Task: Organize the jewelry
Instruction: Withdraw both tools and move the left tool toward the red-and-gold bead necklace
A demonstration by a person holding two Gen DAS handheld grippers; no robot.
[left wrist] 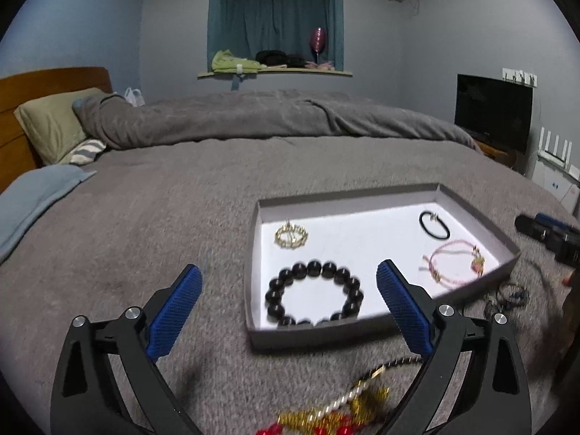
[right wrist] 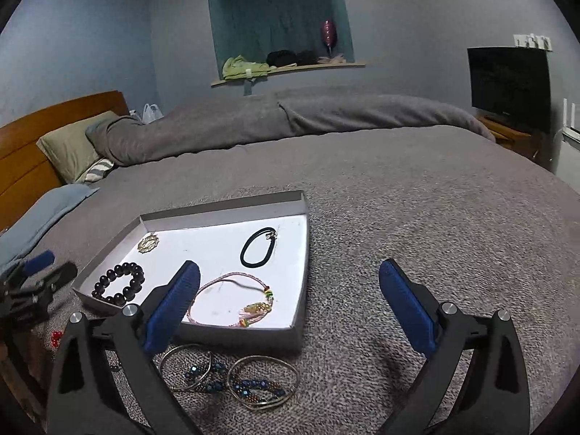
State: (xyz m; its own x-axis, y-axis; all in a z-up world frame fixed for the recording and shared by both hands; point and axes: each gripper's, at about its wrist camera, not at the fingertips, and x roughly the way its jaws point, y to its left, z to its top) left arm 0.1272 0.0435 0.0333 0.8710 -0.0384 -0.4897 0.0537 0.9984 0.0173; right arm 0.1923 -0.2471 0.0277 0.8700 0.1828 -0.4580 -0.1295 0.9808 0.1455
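Grey bed (right wrist: 417, 217) wide open right of tray (right wrist: 301, 326); bangles (right wrist: 232, 377) lower centre; both claws (left wrist: 290, 290) (right wrist: 290, 290) released, empty.

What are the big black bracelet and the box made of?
The black bracelet looks like round polished beads, maybe dark wood or stone; they shine, and the right wrist view shows them brownish. The box looks like stiff cardboard: thin, matte grey walls with folded corners and a plain white floor.
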